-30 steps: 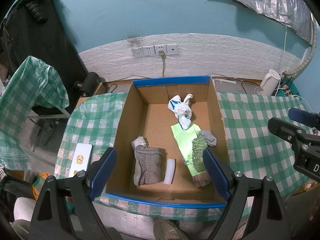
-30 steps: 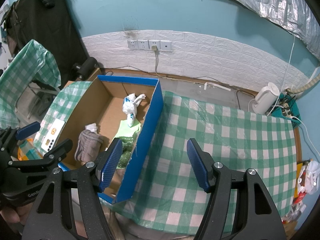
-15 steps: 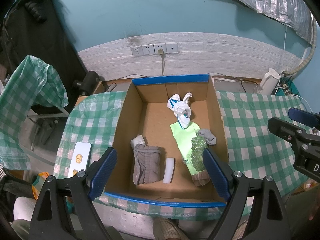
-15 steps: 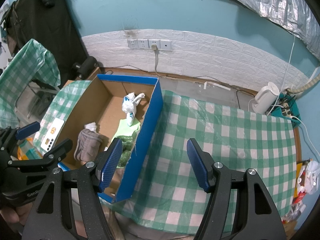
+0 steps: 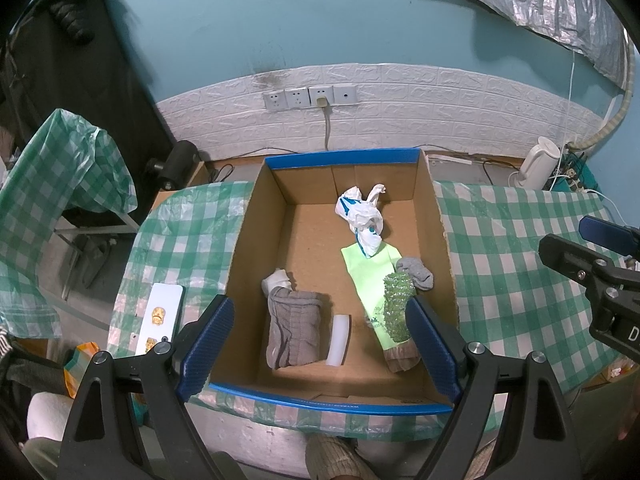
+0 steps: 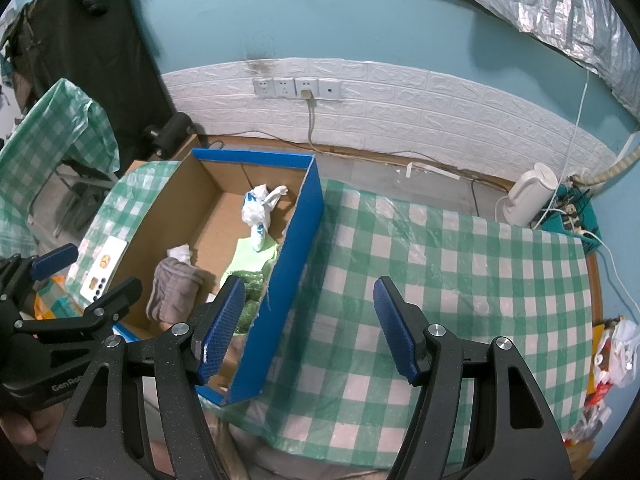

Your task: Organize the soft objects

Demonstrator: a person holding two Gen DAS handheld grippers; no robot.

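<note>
Blue ribbed pads are standing wide apart on the left gripper (image 5: pixel 320 344), which is hovering over the near end of the cardboard box (image 5: pixel 256 240) with nothing between its fingers; the right gripper (image 6: pixel 310 326) is likewise gaping and holding nothing, one finger hanging over the box's right wall, the other over the green checked tablecloth (image 6: pixel 440 280) to the right of the box. Inside the box, nearest its front wall, a folded grey-brown cloth (image 5: pixel 294 328) is lying left of centre with a small white strip (image 5: pixel 339 338) just beside it on the right. Toward the box's right wall, a roll of green bubble wrap (image 5: pixel 396 304) is resting on a light green sheet (image 5: pixel 368 268), its near end by a brownish fabric piece (image 5: pixel 402 360). A grey sock (image 5: pixel 416 272) is sitting at the sheet's right edge, close to the right wall. A white wad (image 5: pixel 278 280) is peeking out just behind the grey-brown cloth. Farther in, a knotted white plastic bag (image 5: pixel 362 216) is sitting at the sheet's far end, short of the box's back wall. Left of the box, a white phone (image 5: pixel 160 316) is lying on the tablecloth. Behind the box, wall sockets (image 5: pixel 310 96) are showing on the white panelling, and a white kettle (image 5: pixel 540 160) is standing beyond its far right corner.
</note>
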